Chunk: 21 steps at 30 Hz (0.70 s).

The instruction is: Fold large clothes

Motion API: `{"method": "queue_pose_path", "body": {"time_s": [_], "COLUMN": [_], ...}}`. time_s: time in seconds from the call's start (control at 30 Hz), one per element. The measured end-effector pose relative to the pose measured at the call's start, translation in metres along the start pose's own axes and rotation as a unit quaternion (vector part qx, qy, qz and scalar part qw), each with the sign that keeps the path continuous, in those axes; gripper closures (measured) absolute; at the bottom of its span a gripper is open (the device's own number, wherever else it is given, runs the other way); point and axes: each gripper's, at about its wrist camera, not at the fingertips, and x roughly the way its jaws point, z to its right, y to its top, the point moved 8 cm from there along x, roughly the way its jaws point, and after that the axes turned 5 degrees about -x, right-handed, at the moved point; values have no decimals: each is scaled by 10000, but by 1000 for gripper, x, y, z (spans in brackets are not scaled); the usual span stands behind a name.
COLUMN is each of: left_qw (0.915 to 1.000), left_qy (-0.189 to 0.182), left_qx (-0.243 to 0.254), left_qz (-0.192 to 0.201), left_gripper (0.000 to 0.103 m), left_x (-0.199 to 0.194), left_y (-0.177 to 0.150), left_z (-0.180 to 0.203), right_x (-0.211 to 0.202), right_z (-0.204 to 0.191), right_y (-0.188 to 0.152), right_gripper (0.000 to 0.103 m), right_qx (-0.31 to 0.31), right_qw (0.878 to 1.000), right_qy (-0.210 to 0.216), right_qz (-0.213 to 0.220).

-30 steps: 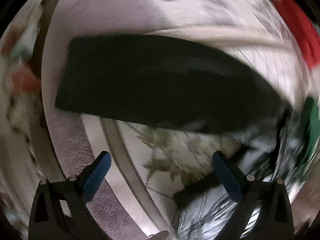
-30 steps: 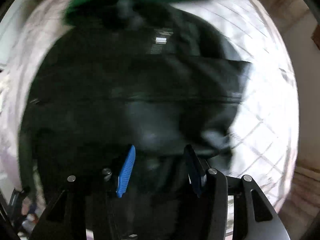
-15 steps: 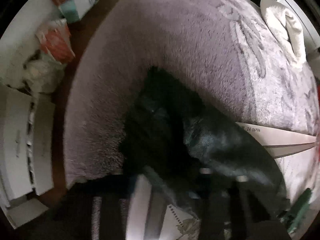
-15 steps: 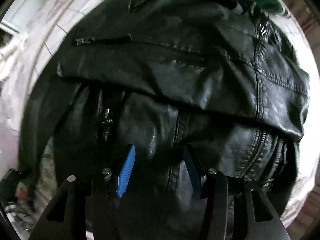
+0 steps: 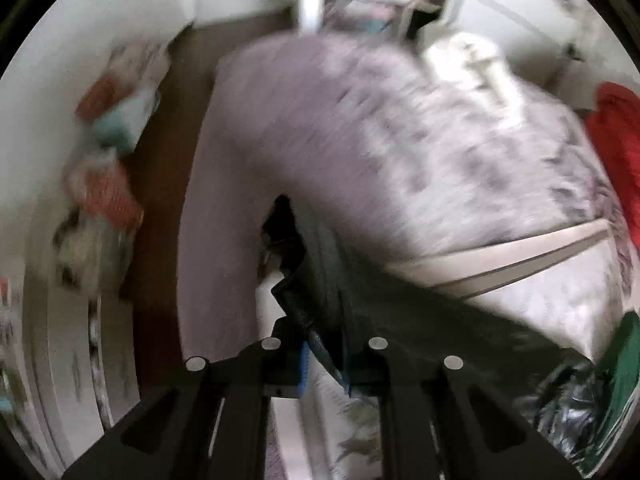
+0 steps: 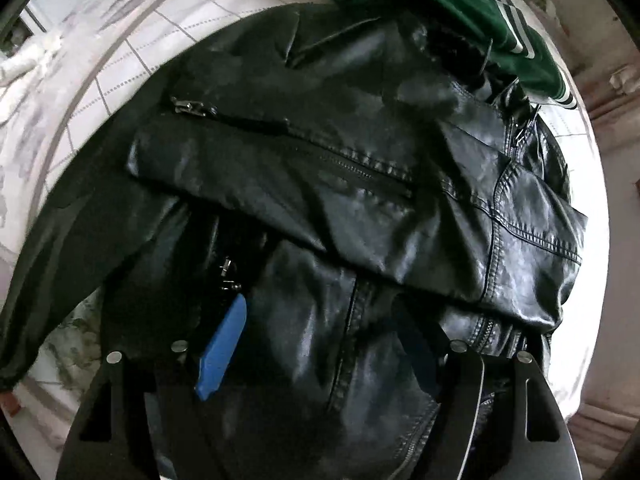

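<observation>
A black leather jacket [image 6: 360, 208] lies spread on the bed, one sleeve folded across its front. My right gripper [image 6: 320, 352] is part open, low over the jacket's lower front, with leather bulging between the blue pads [image 6: 222, 344]; whether it grips is unclear. My left gripper [image 5: 326, 360] is shut on a black edge of the jacket [image 5: 320, 280] and holds it lifted above the bed.
The bed has a fluffy lilac blanket [image 5: 400, 140] and a white grid-patterned sheet [image 6: 132, 52]. A green garment [image 6: 460, 8] lies by the jacket's collar; a red one [image 5: 616, 152] lies at the right. Bags [image 5: 108, 184] sit on the floor at the left.
My left gripper was open over the bed, then closed on the jacket's edge and lifted it. The right gripper has stayed part open over the jacket.
</observation>
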Motion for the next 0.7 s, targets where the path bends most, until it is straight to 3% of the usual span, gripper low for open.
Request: {"method": "queue_pose_path", "body": {"time_s": [0.13, 0.3, 0.43, 0.47, 0.53, 0.63, 0.7], "left_qw": [9923, 9638, 9239, 9054, 8800, 8211, 7929], "left_qy": [-483, -1303, -2009, -2251, -2497, -2892, -3030], "left_qx": [920, 2100, 3149, 3539, 4016, 4917, 5286], "left_qz": [670, 1002, 829, 655, 452, 188, -71], "left_gripper": [97, 98, 99, 99, 99, 99, 99], "left_x": [-39, -81, -108, -116, -126, -147, -153], "left_y": [11, -24, -99, -135, -187, -289, -340], "left_z": [73, 184, 272, 298, 325, 357, 365], "right_x": [-3, -8, -19, -21, -24, -25, -22], "right_z": [34, 95, 154, 174, 205, 252, 276], "right_y": [-8, -25, -42, -48, -60, -81, -97], "right_gripper": [26, 26, 26, 26, 26, 26, 26], "right_qx": [405, 1080, 1639, 1799, 2076, 2515, 2717], "right_qw": [9985, 9920, 9839, 9811, 9759, 9661, 9612], "right_qy": [374, 651, 713, 710, 666, 588, 475], "right_qz": [-16, -65, -37, -15, 1, 8, -35]}}
